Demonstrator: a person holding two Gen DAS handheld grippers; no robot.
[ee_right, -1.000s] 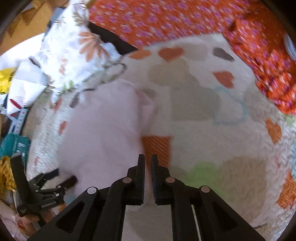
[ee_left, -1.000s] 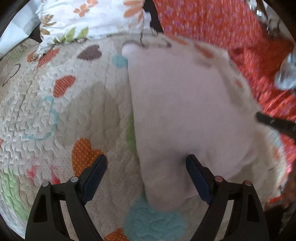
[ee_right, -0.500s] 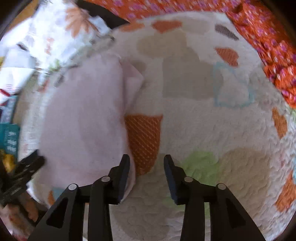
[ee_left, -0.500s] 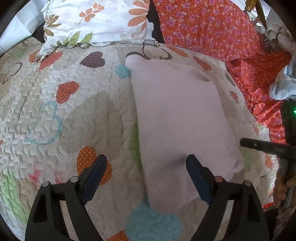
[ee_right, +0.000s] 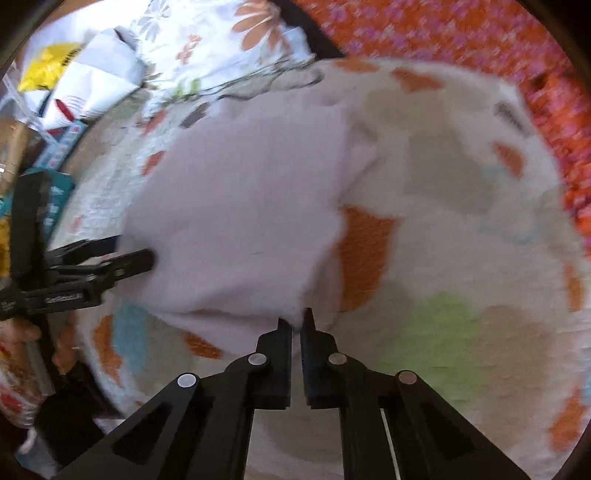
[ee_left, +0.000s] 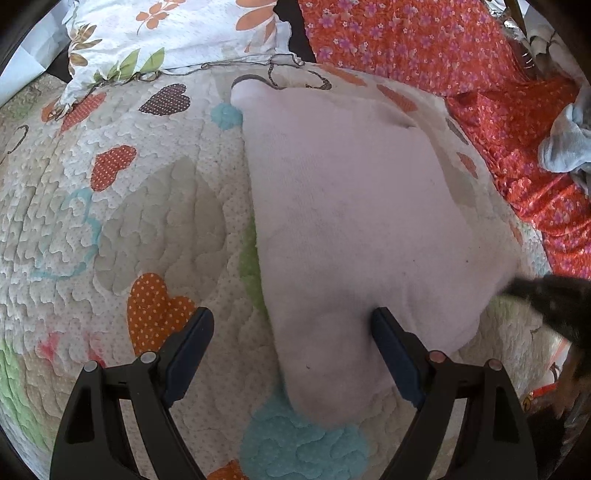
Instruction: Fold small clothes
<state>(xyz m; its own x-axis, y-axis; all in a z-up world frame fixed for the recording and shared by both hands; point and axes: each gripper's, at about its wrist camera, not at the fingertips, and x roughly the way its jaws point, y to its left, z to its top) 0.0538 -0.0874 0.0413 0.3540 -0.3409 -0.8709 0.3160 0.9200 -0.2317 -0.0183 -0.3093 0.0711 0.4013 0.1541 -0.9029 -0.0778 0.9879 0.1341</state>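
A pale pink garment (ee_left: 362,221) lies folded flat on a quilt with coloured hearts (ee_left: 110,206). My left gripper (ee_left: 291,321) is open, its jaws straddling the garment's near left edge just above the cloth. My right gripper (ee_right: 296,321) is shut on the near corner of the pink garment (ee_right: 240,221), pinching a bit of cloth between its tips. The right gripper shows as a dark blur at the right edge of the left wrist view (ee_left: 554,295). The left gripper appears at the left of the right wrist view (ee_right: 110,262).
A floral pillow (ee_left: 177,33) lies at the quilt's far edge. An orange flowered cloth (ee_left: 461,55) covers the far right, with a grey-blue garment (ee_left: 565,144) on it. Boxes and bags (ee_right: 55,110) sit off the quilt's edge.
My right gripper opened, moved onto the garment's near corner and closed on it. The left gripper stayed open and still over the garment's edge.
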